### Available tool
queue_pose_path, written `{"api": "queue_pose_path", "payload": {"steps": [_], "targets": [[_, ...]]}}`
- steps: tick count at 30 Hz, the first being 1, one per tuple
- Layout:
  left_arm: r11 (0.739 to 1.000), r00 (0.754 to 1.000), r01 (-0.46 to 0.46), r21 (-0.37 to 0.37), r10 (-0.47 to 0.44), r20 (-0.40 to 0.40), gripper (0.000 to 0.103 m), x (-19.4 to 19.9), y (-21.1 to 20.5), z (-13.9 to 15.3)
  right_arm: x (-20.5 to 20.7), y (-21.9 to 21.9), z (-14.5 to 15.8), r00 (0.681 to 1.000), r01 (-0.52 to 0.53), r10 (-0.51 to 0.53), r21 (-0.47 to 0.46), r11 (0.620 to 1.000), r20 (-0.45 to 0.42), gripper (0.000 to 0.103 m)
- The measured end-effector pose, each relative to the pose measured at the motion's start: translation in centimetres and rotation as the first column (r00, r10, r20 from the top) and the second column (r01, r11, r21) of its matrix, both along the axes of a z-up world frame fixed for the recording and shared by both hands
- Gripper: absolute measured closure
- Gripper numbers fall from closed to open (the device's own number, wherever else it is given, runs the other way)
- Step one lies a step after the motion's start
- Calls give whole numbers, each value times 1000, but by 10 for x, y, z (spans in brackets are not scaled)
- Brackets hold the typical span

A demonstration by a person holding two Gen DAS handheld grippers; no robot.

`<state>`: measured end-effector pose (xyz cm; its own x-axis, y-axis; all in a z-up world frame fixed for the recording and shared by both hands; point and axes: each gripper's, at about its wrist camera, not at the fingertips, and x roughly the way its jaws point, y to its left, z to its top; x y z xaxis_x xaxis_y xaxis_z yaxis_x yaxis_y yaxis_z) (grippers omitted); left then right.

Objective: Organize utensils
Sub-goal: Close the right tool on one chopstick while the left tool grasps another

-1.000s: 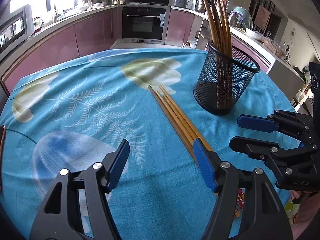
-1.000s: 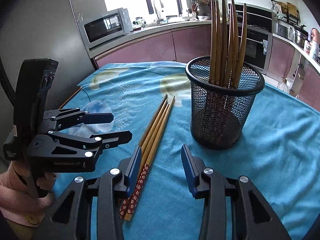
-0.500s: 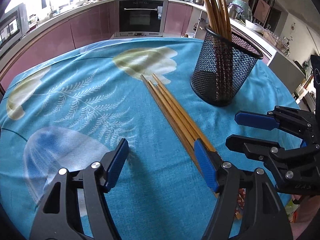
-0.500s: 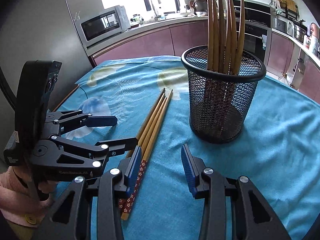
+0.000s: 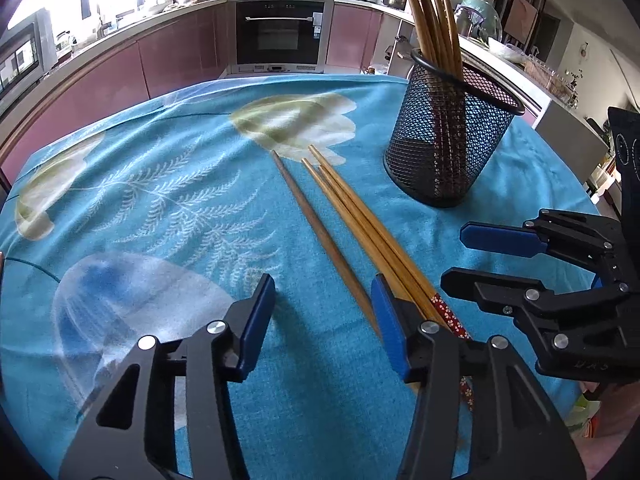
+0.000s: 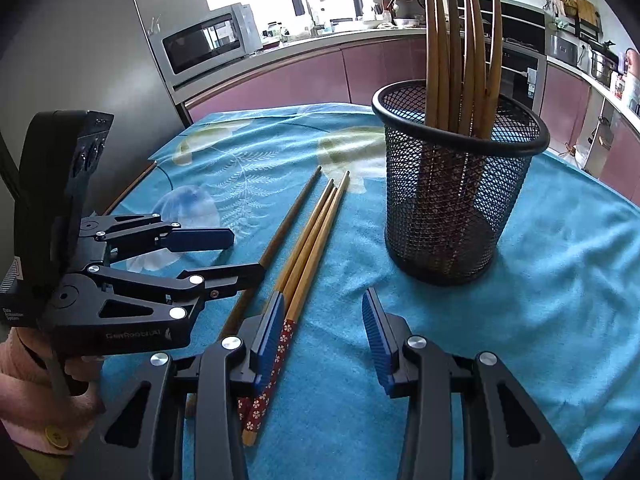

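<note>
The left gripper (image 5: 322, 314), closing with nothing held yet, should pinch just the lone chopstick (image 5: 316, 224), right gripper (image 6: 324, 332) waiting half open

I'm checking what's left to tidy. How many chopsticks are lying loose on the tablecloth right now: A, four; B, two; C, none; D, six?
A: one chopstick lies split off from a bundle of three beside it on the blue tablecloth; the rest stand in the mesh cup.
</note>
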<state>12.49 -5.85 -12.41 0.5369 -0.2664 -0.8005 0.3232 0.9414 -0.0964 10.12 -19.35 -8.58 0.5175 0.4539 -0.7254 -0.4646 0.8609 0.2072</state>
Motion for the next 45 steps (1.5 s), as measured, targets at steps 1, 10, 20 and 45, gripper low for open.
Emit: {"api": "queue_pose_path", "payload": {"steps": [1,10,20,45], "targets": [[1000,1000,2,-2,-2,0,57,0,1,0,0,0,-1,1000,-2,2,-3,1000,0,64],[999,1000,-2,-35,2,-12,64,-3,9,0,6,15,-8,1000,1,0,-64,998,6,65],[999,1000,-2,-50,1,-22,66,0,11,0,12,18,-10,1000,19,-18,-104,994,12,71],[997,998,-48,-64,46,-33,91,23,1,-2,34,33,-8,1000,17,-16,-87,996,3,97]]}}
